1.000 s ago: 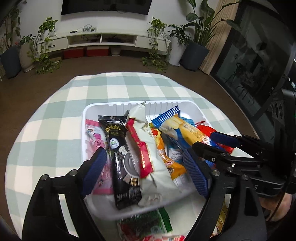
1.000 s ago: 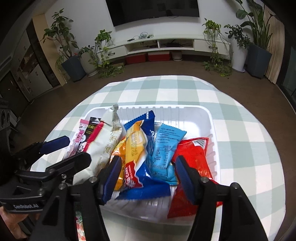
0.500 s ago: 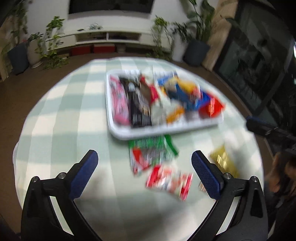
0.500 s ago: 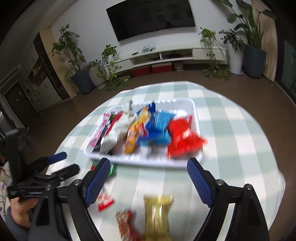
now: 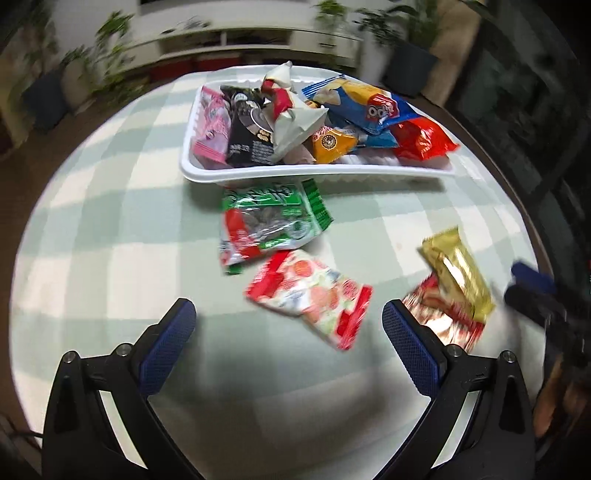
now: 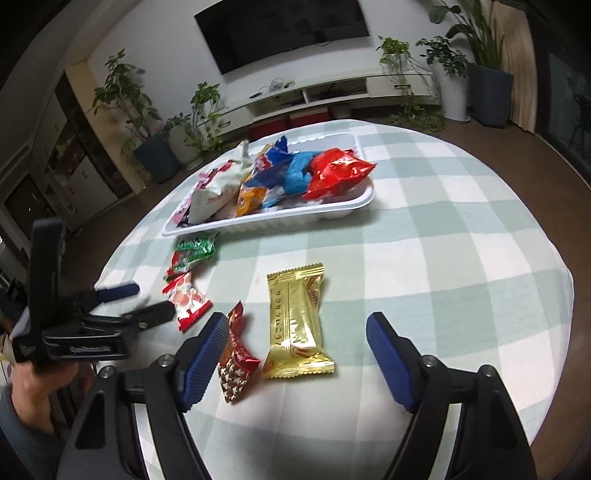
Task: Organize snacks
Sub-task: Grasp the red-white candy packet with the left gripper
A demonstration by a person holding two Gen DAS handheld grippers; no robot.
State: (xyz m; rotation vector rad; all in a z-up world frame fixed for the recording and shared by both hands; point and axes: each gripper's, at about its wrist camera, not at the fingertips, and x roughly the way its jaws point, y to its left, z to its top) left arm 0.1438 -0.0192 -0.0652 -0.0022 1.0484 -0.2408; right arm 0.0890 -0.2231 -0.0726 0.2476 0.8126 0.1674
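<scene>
Two grippers, both mine, both over the checked cloth (image 6: 424, 229). My left gripper (image 5: 288, 325) has its jaws spread wide with nothing between the blue pads but bare cloth. My right gripper (image 6: 295, 347) has just eased its jaws in a touch, yet they stand apart and grip nothing; the gold packet (image 6: 297, 321) lies flat on the cloth in the gap, touching neither pad, and the small dark-red packet (image 6: 234, 360) sits just beside my left-side pad, close to it, contact hard to call.

A little further out from my left gripper, the red-and-white packet (image 5: 314, 295) lies loose on the cloth, blurred. In the left view the gold packet (image 5: 458, 273) overlaps the dark-red one (image 5: 443, 317) off to the right, near my other gripper's blue tips. Beyond the red-and-white one sits the green packet (image 5: 269, 221), its far edge right at the tray (image 5: 317, 173) rim.

Furthest on the table, the white tray holds the rest of the snacks, piled and overlapping: a pink packet (image 5: 212, 125) at the left end, then a black one (image 5: 247, 133), a white one (image 5: 291, 114) propped up, an orange one (image 5: 332, 142), blue bags (image 5: 362, 103), and a red bag (image 5: 421, 138) hanging over the right end. Four packets lie outside the tray.

In the right view a hand (image 6: 40, 384) holds my left gripper at the table's left edge. Behind everything: plants (image 6: 122, 96), a low white shelf (image 6: 332, 92), a dark screen (image 6: 284, 29) on the wall.
</scene>
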